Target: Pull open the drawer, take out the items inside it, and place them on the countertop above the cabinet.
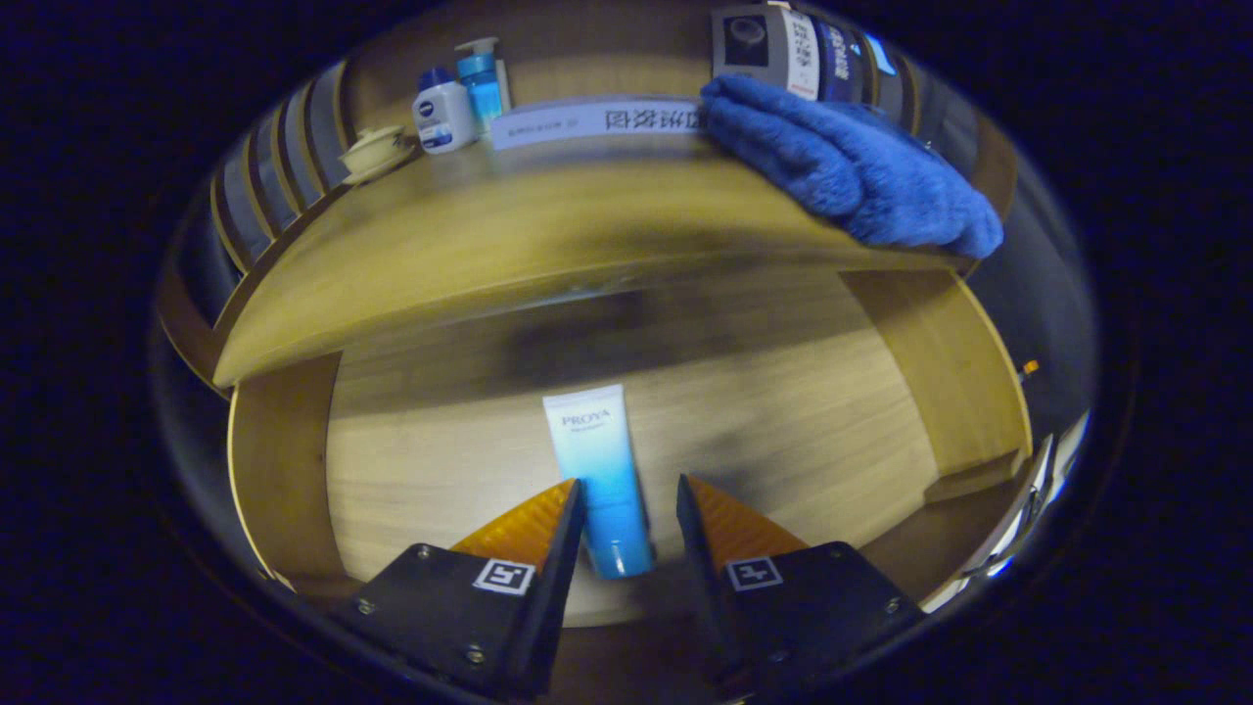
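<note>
Drawer (411, 460) pulled open, tube (599, 470) lying flat on its floor. Tongs (629, 499) spread apart, gripping nothing. Tube's cap end sitting in the gap between the two fingers, closer to the left finger, maybe brushing it; hard to say. Rest of the tube stretching away beyond the tips, toward the far side of the drawer. Long axis running near-to-far, tilted a touch left at the far end, so almost in line with the fingers. Looks like a pinch across the narrow width near the cap, after a small nudge left to centre it. Above the drawer, tabletop (548, 230) waiting: towel (852, 162) at far right, two bottles (458, 98) and a small cup (372, 152) at far left, open wood in between for the drop.
</note>
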### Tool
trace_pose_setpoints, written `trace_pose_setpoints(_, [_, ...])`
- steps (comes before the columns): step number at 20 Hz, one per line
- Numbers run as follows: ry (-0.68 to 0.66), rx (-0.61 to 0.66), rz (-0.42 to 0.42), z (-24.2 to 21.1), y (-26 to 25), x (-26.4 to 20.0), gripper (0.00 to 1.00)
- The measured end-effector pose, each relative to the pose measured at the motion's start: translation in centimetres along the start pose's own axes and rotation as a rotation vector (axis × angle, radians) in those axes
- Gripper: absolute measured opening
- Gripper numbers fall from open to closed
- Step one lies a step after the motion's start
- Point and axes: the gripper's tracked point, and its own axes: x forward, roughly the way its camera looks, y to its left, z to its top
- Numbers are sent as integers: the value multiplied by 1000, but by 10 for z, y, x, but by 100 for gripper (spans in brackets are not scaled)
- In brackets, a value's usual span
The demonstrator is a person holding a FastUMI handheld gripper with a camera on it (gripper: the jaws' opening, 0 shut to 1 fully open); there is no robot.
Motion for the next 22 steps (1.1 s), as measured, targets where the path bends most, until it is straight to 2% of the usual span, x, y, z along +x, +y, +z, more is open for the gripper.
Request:
trace_pose_setpoints(2, [14,14,8,2,1,2,56])
trace_pose_setpoints(6, [130,17,18,-18,5,15,56])
trace_pose_setpoints(8, [107,9,7,-12,4,10,47])
trace_pose_setpoints(10, [84,4,29,-7,9,10,42])
trace_pose_setpoints(12, [54,8,45,-5,7,10,42])
trace_pose_setpoints(17, [-12,-5,-19,12,5,1,42])
trace_pose_setpoints(22, [-148,-18,-70,28,-9,-54,42])
